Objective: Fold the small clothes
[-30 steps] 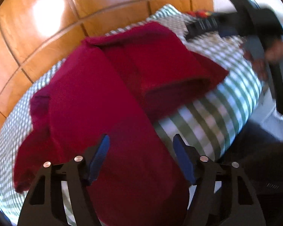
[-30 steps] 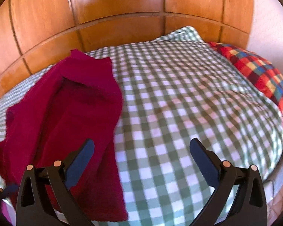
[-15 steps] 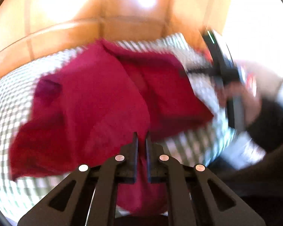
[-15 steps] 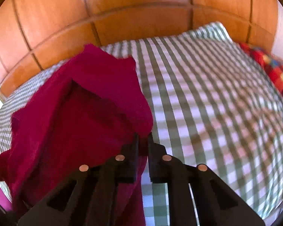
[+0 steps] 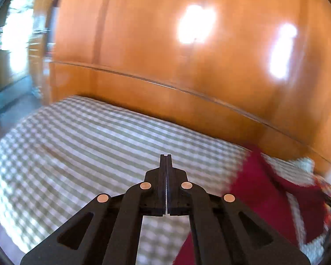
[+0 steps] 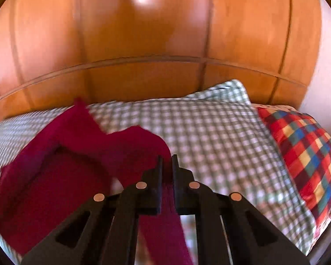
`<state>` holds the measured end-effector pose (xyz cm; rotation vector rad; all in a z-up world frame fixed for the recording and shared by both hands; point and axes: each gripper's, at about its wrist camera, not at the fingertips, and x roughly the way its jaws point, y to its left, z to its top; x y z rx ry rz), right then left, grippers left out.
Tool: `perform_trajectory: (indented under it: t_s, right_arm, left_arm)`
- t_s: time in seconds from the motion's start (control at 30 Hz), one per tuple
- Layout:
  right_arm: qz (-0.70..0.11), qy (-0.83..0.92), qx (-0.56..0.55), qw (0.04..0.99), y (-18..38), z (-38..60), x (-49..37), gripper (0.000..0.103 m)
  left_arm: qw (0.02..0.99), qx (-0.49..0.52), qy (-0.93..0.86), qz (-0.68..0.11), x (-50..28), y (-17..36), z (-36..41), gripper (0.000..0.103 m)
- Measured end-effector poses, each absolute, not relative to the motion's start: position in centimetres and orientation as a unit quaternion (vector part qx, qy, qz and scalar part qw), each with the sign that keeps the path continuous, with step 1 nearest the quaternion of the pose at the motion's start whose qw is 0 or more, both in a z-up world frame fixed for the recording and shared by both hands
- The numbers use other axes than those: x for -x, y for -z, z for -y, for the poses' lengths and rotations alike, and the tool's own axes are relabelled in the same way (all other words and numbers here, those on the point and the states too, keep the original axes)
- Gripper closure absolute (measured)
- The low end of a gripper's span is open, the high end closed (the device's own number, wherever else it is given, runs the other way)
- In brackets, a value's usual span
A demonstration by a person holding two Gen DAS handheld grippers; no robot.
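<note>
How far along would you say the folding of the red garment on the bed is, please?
Barely begun. Done: nothing; the red garment is rumpled on the checked bed, no neat fold showing. In hand: the right hand-held gripper is shut on a strip of it, lifting that part. The left hand-held gripper is shut with nothing visible between its fingers. Left: all the folds.

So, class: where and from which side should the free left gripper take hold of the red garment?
Judging by its pose, take the red garment at its loose near-left edge, coming from the left: the right gripper already pinches the other edge, lifting it off the checked bedspread. The left gripper is shut and holds nothing.
</note>
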<state>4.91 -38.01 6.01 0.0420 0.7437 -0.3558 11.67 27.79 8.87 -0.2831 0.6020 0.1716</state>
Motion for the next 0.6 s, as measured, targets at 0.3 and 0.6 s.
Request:
perform_trajectory:
  t_s: [0.3,0.6]
  right_arm:
    - [-0.421,0.293,-0.014,0.858,-3.8,46.6,-14.3,0.096]
    - [-0.426,0.291,-0.010,0.857,-1.0,45.4,-12.5,0.021]
  left_arm:
    - [0.940,0.103,-0.024,-0.326,-14.3,-7.1,-26.4,0.101]
    - [0.911,-0.028,0.171,-0.373,-15.6,-1.5,-11.6,0.014]
